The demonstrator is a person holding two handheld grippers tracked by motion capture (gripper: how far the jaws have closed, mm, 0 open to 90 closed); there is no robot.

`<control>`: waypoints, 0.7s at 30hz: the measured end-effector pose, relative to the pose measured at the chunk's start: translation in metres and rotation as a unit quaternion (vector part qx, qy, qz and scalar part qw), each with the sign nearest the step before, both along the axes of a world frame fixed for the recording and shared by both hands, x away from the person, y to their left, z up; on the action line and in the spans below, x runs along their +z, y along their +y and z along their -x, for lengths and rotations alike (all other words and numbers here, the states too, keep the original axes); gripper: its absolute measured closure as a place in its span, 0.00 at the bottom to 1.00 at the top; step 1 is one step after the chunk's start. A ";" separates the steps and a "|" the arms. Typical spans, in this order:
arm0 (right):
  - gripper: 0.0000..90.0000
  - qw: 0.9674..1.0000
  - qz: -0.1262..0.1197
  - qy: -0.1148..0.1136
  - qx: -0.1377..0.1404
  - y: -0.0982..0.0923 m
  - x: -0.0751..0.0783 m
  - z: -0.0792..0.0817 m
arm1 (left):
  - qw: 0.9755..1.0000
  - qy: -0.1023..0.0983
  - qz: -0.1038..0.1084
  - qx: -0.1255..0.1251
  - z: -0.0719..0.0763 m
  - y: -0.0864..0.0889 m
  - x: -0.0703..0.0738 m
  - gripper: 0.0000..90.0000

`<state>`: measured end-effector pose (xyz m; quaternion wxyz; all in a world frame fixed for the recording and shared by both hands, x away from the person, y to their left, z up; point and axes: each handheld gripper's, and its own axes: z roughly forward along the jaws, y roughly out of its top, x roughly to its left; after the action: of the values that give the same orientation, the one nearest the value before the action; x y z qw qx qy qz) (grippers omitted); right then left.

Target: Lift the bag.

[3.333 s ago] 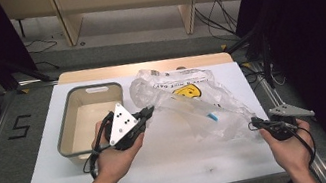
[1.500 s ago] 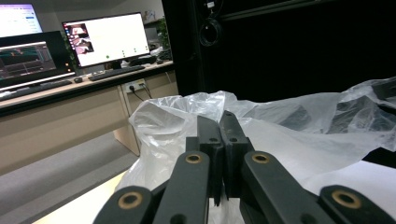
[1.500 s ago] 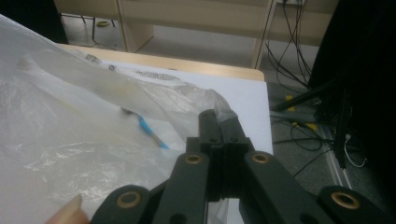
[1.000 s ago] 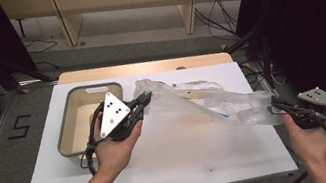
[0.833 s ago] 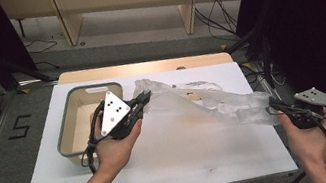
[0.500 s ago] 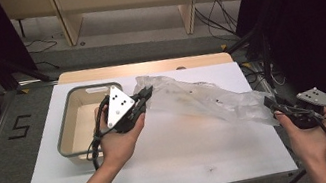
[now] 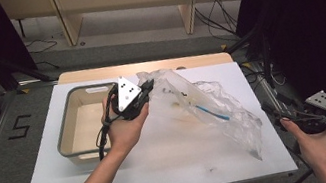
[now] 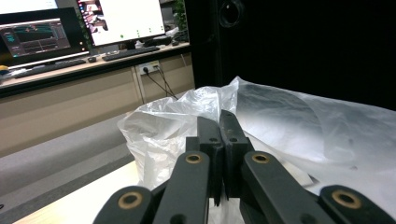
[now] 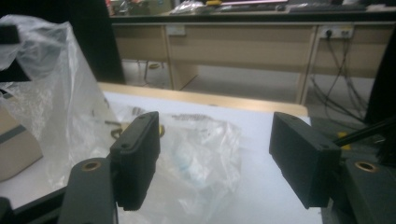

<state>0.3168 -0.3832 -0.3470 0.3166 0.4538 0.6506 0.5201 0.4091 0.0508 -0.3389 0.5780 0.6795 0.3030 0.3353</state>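
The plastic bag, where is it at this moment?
In the high view the plastic bag lies across the middle of the white table, right of the tray; the left gripper pinches its upper end.

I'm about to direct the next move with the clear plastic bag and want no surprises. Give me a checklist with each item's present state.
1. Left hand-held gripper shut on the crumpled clear plastic bag: ok, film is bunched around its closed jaws.
2. Right hand-held gripper free of the bag: ok, its jaws have just been opening and nothing is between them.
3. Bag's far end resting on the white table: ok.
4. Grey-rimmed beige bin unobstructed: ok, it sits beside the left hand with nothing seen inside.
5. Blue item inside the bag secure: cannot tell.
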 end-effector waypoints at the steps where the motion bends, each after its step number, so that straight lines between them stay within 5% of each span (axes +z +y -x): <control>1: 0.39 1.000 0.000 0.006 0.006 -0.002 -0.002 0.000 | 1.000 0.001 -0.001 0.003 -0.002 0.001 0.000 0.99; 7: 0.43 0.996 0.062 0.064 0.019 -0.018 -0.027 -0.002 | 1.000 0.007 -0.003 0.011 -0.009 0.003 0.000 0.99; 13: 0.40 0.984 0.118 0.122 0.061 -0.020 -0.058 -0.005 | 1.000 0.010 -0.004 0.016 -0.014 0.003 0.000 0.99; 21: 0.32 0.977 0.133 0.107 0.129 0.004 -0.067 -0.012 | 1.000 0.013 -0.006 0.018 -0.017 0.002 -0.001 0.99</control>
<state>0.3286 -0.3794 -0.4142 0.2330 0.3724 0.7973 0.4140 0.4259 0.0532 -0.3402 0.5643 0.6813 0.3205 0.3386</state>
